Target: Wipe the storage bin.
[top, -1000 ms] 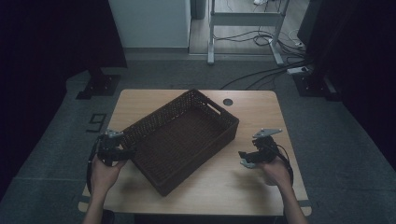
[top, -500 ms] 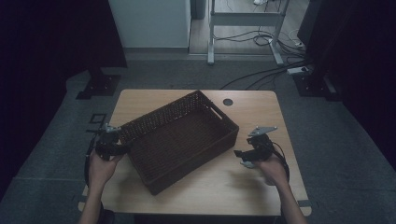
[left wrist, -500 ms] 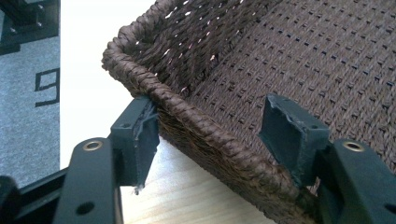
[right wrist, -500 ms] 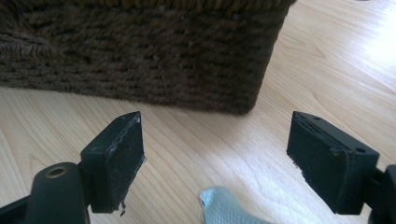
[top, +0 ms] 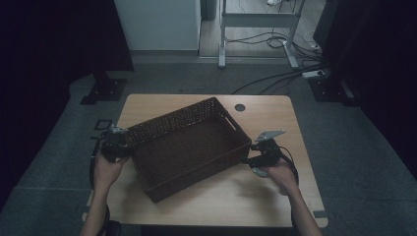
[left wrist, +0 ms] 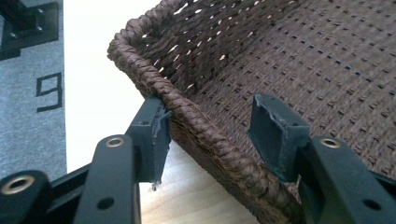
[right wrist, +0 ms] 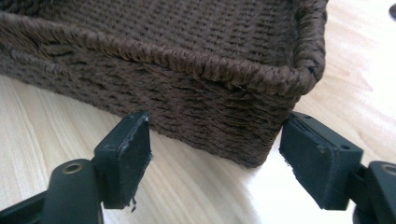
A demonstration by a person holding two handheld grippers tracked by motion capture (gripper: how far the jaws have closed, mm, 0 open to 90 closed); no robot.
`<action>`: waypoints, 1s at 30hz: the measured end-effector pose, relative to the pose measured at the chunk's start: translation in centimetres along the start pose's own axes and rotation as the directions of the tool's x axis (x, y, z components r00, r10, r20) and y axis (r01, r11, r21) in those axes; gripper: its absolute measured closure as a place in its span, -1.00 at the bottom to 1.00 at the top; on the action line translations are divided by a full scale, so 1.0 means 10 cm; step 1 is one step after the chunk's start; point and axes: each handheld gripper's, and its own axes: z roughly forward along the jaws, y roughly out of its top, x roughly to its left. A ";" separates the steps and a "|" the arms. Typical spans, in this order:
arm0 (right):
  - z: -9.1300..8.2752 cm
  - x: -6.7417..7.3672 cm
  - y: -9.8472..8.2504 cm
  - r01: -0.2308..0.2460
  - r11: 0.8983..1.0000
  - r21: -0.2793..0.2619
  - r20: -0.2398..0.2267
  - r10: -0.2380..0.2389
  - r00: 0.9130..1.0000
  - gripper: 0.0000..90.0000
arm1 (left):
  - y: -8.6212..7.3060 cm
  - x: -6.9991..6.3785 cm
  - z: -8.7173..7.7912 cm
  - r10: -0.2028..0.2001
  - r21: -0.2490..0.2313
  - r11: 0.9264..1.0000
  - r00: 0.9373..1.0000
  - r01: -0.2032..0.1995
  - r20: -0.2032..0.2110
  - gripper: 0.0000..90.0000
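Observation:
A dark brown woven basket (top: 177,118) sits askew on the light wooden table (top: 275,113), and nothing shows inside it. My left gripper (top: 120,142) is at its left corner. In the left gripper view the jaws (left wrist: 212,119) straddle the braided rim (left wrist: 187,116). The outer pad (left wrist: 156,133) touches the rim, while the inner pad stands apart inside the basket. These jaws have just been closing. My right gripper (top: 248,160) is at the basket's right corner. Its jaws (right wrist: 217,135) have closed a little and stand wide, low over the table, with the corner (right wrist: 261,116) just beyond the pads.
A round cable hole (top: 239,107) lies in the tabletop behind the basket. On the floor beyond are a metal frame (top: 255,29), loose cables (top: 275,73) and a power strip (top: 314,74). A "9" mark (left wrist: 46,91) is on the floor left of the table.
The basket has turned a little, its near corner shifting left. My left gripper has moved away from me with the left corner. The right gripper has edged toward the basket.

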 end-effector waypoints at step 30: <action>-0.07 0.67 -0.06 0.111 0.991 0.073 -0.153 -0.099 0.983 0.02 | -0.27 0.04 -0.54 -0.012 -0.002 1.000 0.999 0.012 0.041 -0.29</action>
